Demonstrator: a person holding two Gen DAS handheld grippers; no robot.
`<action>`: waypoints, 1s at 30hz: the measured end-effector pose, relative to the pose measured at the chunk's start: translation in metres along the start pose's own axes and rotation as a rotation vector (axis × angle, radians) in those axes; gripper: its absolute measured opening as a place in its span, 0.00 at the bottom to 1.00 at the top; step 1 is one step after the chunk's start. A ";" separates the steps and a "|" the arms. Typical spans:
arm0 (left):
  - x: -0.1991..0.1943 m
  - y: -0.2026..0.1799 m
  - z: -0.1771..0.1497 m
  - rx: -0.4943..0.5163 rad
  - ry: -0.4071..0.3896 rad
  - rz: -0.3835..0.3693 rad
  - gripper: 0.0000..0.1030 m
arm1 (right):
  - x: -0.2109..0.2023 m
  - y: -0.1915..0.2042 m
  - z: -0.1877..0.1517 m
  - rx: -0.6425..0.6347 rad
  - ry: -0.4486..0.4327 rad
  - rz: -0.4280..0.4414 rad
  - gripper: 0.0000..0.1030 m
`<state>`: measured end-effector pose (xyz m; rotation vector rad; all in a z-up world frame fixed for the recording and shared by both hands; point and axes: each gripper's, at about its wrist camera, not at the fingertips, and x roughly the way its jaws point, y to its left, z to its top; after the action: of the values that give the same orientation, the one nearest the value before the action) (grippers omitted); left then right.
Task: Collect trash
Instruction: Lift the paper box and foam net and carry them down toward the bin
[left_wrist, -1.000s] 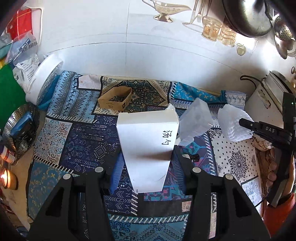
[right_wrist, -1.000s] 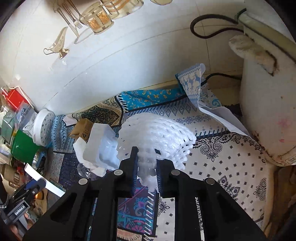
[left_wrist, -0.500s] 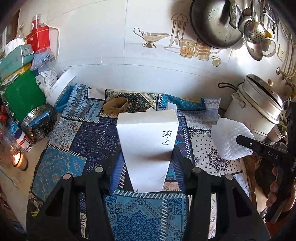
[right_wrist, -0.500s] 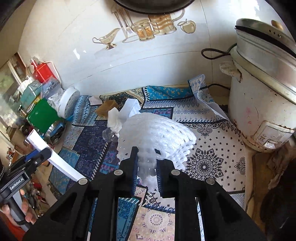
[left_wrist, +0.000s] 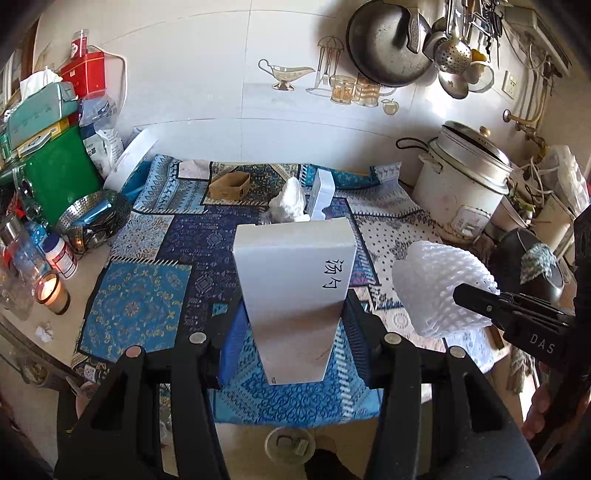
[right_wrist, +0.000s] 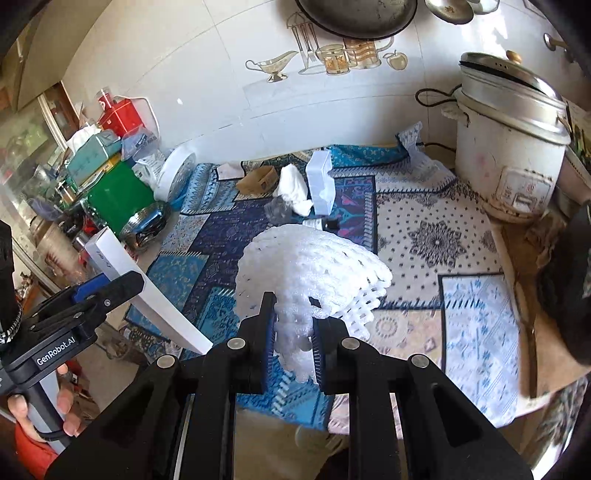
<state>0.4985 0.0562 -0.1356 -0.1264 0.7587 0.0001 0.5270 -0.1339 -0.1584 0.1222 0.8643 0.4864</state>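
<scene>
My left gripper (left_wrist: 293, 325) is shut on a flat white box (left_wrist: 295, 280) with black characters on it, held above the table's front edge; the box also shows in the right wrist view (right_wrist: 147, 295). My right gripper (right_wrist: 293, 332) is shut on a white foam net sleeve (right_wrist: 314, 266), held above the patterned cloth; the sleeve also shows in the left wrist view (left_wrist: 443, 288). On the cloth farther back lie a crumpled white tissue (left_wrist: 290, 201), a clear plastic box (left_wrist: 319, 192) and a small brown cardboard box (left_wrist: 229, 184).
A rice cooker (left_wrist: 465, 184) stands at the right. A lit candle (left_wrist: 51, 291), jars, a steel basket (left_wrist: 96, 218) and a green box (left_wrist: 55, 177) crowd the left. A patterned cloth (left_wrist: 159, 288) covers the table. Pans hang on the wall.
Both grippers have pulled back and up from the table, each keeping its item. The view now takes in the whole table and the wall.
</scene>
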 end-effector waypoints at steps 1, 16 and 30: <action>-0.006 0.004 -0.010 0.004 0.009 -0.004 0.48 | -0.001 0.006 -0.012 0.010 0.008 0.000 0.16; -0.029 0.037 -0.145 0.032 0.210 -0.019 0.48 | 0.007 0.052 -0.150 0.092 0.175 -0.032 0.16; 0.087 0.027 -0.271 -0.040 0.464 -0.004 0.48 | 0.092 -0.016 -0.259 0.167 0.422 -0.050 0.16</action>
<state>0.3750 0.0486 -0.3930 -0.1690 1.2224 -0.0181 0.3872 -0.1292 -0.3955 0.1533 1.3192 0.3972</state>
